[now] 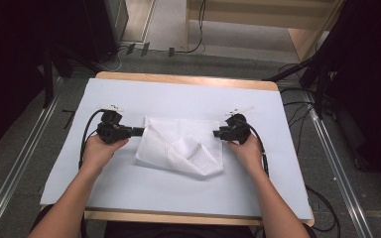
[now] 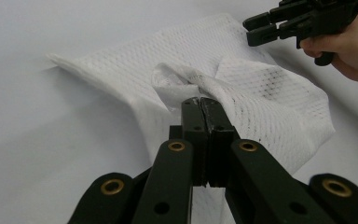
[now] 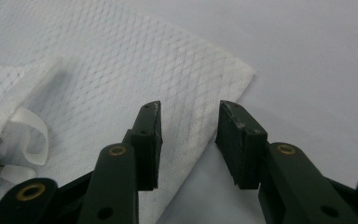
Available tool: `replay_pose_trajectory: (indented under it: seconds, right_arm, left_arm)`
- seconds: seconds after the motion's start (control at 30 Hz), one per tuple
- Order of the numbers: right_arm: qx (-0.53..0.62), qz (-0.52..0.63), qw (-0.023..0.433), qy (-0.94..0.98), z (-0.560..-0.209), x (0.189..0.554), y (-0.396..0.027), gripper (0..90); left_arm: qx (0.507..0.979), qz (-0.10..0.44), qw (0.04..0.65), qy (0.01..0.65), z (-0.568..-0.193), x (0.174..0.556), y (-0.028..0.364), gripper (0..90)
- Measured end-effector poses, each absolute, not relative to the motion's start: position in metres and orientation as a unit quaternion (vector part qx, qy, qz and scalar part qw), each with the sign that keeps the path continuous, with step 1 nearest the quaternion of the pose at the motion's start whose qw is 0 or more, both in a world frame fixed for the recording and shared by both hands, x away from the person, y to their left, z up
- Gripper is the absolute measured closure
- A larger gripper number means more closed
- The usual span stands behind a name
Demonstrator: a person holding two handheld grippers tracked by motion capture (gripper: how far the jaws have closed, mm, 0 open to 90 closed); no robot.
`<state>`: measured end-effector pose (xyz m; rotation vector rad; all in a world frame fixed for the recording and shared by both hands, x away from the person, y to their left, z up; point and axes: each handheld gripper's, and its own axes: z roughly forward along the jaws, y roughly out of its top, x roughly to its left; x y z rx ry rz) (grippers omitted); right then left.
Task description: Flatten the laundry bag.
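A white mesh cloth (image 1: 178, 144) lies crumpled on the white-covered table (image 1: 129, 183), partly folded over itself. My left gripper (image 1: 141, 131) is at the cloth's left edge. In the left gripper view its jaws (image 2: 200, 100) are pressed together on a raised fold of the cloth (image 2: 261, 93). My right gripper (image 1: 216, 133) hovers at the cloth's right side and also shows far off (image 2: 256, 28) in the left gripper view. In its own view the right gripper (image 3: 189, 112) is open, its jaws standing astride a corner of the cloth (image 3: 98, 60) without touching it. A white loop tag (image 3: 28, 126) sits on the cloth.
The white sheet covers a wooden table whose edge (image 1: 188, 79) shows at the back. Black cables (image 1: 87, 134) trail from both grippers. Metal floor rails (image 1: 25, 163) run along both sides, and a wooden frame (image 1: 302, 39) stands behind.
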<state>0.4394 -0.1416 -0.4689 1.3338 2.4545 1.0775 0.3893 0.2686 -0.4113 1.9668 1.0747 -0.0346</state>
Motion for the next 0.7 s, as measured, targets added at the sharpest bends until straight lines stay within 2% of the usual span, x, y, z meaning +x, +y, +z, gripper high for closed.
replay_pose_trajectory:
  seconds: [0.03,0.2,0.23,0.27,0.3,0.47,0.7]
  right_arm:
    - [0.444,0.359,0.074,0.818,-0.469,0.439,-0.142,62.8]
    - [0.429,0.341,0.115,0.829,-0.470,0.436,-0.134,77.6]
    - [0.429,0.341,0.115,0.829,-0.470,0.436,-0.134,77.6]
    - [0.431,0.341,0.114,0.827,-0.470,0.436,-0.134,85.4]
    - [0.432,0.342,0.111,0.827,-0.470,0.437,-0.135,89.4]
    - [0.441,0.338,0.095,0.826,-0.468,0.439,-0.135,90.0]
    - [0.463,0.341,0.106,0.811,-0.466,0.447,-0.145,90.0]
  left_arm:
    - [0.790,-0.014,0.434,0.432,-0.412,0.390,0.269,90.0]
    - [0.788,-0.027,0.437,0.434,-0.412,0.391,0.272,90.0]
    - [0.787,-0.029,0.437,0.434,-0.412,0.392,0.271,90.0]
    - [0.788,-0.030,0.436,0.434,-0.412,0.392,0.271,90.0]
    - [0.788,-0.031,0.436,0.434,-0.412,0.392,0.272,90.0]
    - [0.784,-0.029,0.441,0.436,-0.411,0.393,0.273,90.0]
    - [0.779,-0.021,0.447,0.439,-0.410,0.394,0.276,90.0]
